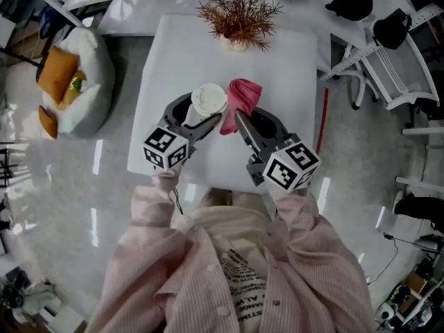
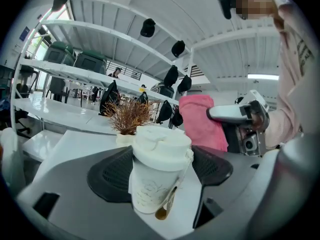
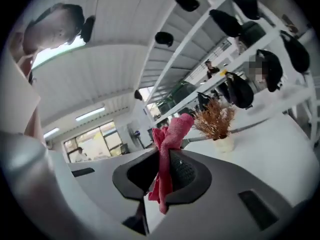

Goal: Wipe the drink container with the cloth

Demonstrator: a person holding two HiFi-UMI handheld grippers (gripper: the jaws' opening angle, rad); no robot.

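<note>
"Both grippers busy?"

"Yes. The left gripper [image 1: 195, 118] has its jaws clamped on the cup [image 2: 152, 184], steadying it over the table [image 1: 277, 61]. The right gripper [image 3: 162, 176] pinches the pink cloth [image 3: 172, 131] with its loose end raised beside the lid [image 1: 209, 100] — seemingly not touching — placed for wiping."

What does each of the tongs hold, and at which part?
Left tongs hold the cup by its side wall, below the lid. Right tongs pinch the pink cloth near its middle.

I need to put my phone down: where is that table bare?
Bare either side of the plant and down the left and right edges of the table. Crowded near the middle: left tool holds the cup, right tool the cloth.
</note>
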